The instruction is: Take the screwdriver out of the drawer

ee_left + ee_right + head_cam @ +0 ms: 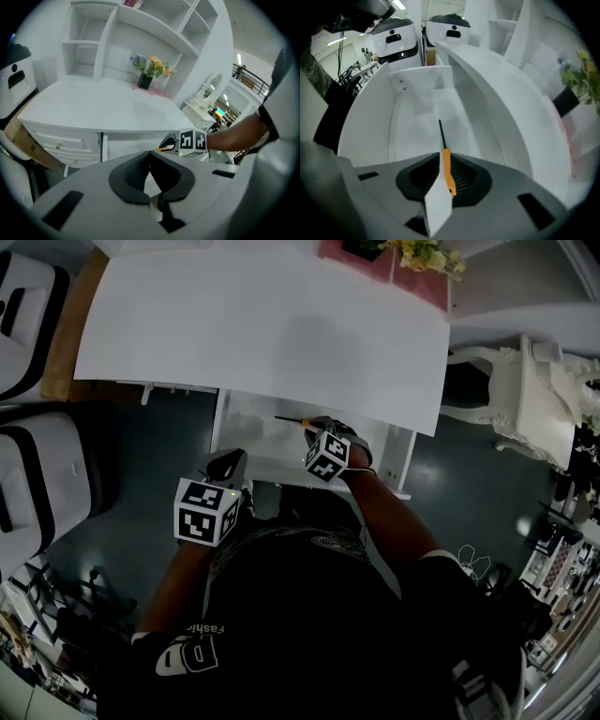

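A white desk [262,324] with shelves and a vase of flowers [152,67] on its far side fills the scene, and an open drawer [246,432] stands out from under its near edge. At the left, the left gripper [150,174] hangs near the drawer's front with its jaws pressed together and nothing between them, so it gives no support. To its right, the right gripper [317,430] reaches over the drawer with its jaws clamped on the orange handle of the screwdriver [446,171]. The dark shaft points away over the drawer's pale floor, towards its left wall; whether the tip touches the floor cannot be told. The main risk seems to be the desk's overhanging edge just above. A straight lift could knock the gripper or the tool against it and twist the thin handle in the pads. The grip looks narrow, so a quick swing might let the screwdriver pivot or drop back into the drawer.
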### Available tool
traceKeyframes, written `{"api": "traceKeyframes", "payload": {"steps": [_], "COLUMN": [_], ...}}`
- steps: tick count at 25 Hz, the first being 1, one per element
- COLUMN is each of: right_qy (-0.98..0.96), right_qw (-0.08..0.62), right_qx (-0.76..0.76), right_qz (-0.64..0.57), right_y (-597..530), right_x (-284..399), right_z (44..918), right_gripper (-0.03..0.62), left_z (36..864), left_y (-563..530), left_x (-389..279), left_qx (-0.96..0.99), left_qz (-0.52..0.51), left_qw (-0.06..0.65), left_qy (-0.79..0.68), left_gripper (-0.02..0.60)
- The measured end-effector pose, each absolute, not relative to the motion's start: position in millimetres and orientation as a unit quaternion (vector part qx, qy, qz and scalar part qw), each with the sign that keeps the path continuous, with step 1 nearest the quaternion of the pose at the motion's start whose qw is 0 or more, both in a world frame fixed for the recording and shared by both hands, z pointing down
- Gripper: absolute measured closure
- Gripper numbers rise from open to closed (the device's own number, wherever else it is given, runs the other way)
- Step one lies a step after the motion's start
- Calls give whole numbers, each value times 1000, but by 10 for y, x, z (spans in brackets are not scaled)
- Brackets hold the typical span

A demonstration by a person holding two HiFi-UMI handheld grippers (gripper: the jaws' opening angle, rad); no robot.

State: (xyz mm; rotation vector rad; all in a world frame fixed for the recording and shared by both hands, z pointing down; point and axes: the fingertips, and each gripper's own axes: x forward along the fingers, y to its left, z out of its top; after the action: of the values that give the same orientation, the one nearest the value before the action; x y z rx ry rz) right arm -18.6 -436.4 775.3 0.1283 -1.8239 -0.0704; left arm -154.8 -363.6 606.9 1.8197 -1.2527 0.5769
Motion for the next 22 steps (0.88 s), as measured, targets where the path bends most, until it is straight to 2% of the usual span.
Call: {"api": "traceKeyframes", "payload": {"steps": [22], "right_qy": [-749], "right_qw": [655], "right_qx": [-37], "right_qz": [-92], "right_y": [-4380], "right_x": [-248], "right_z": [8185], "right_gripper": [508], "left_z": [6107], "left_y": [-3469], "left_x": [-1653], "left_qx": [691], "left_qz": [215], "left_qw": [443], "left_qy": [-530], "left_gripper": [568]}}
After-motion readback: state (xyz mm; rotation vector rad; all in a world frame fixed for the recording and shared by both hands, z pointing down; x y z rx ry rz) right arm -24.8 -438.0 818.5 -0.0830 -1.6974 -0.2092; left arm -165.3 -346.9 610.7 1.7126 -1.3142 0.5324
